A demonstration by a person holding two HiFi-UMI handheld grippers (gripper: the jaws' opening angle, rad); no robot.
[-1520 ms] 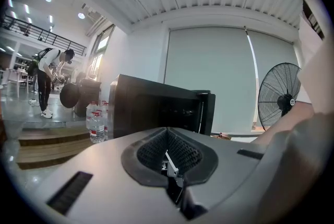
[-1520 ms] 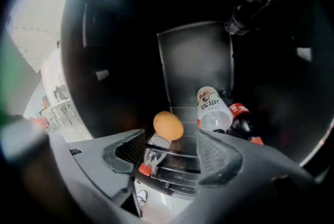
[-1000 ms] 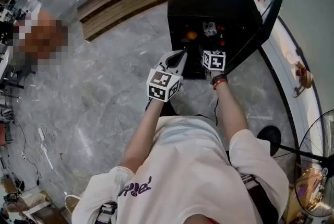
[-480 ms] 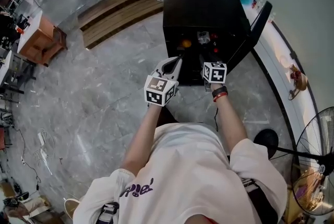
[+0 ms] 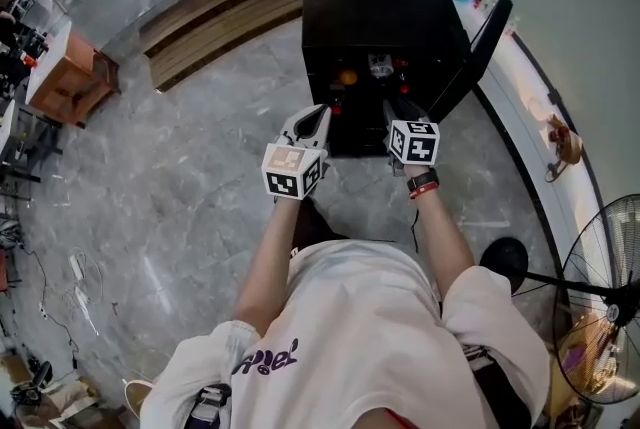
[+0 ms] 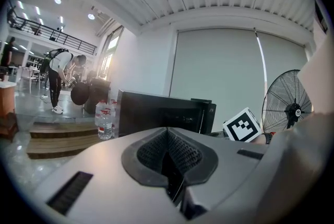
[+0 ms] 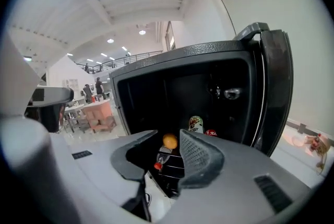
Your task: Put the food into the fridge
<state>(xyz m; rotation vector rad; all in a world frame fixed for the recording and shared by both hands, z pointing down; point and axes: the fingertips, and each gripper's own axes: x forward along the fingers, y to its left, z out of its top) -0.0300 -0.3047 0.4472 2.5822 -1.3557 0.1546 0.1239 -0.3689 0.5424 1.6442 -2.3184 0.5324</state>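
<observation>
Change since earlier frame: both my claws have drawn back and upward from the mouth of the fridge [image 5: 380, 7]. The right claw [image 5: 395, 109], which stood at the opening, now hangs just in front of it.
Right claw state: jaws part-way apart, having just been closing. Nothing lies between the pads. The fruit seen through the gap sits well behind them, untouched.
Left claw state: the left claw [image 5: 318, 114] has its jaws together, pads meeting, empty.
Food location: inside the fridge, on the wire shelf. The orange [image 7: 169, 140] sits mid-shelf. A can [image 7: 195, 124] stands upright to its right, with a red-topped item [image 7: 211, 133] just beside it. A small bottle [image 7: 159, 159] with a red cap lies lower and nearer the front; I cannot tell how it is posed.
Door: the door [image 5: 485, 47] is swung open to the right.
Task status (judgement): the food appears stowed; the door is not yet shut.
Handling, orange (judgement): light, firm-skinned and round, so it rolls and can slip out of a hard pinch. It bruises under excess force. Take hold across the widest middle, with moderate pressure.
Handling, can (judgement): rigid, smooth wall; heavier if full; dents if over-squeezed. Take hold at mid-body and keep it upright.
Handling, bottle (judgement): thin plastic that yields. Take hold at the body below the cap.
</observation>
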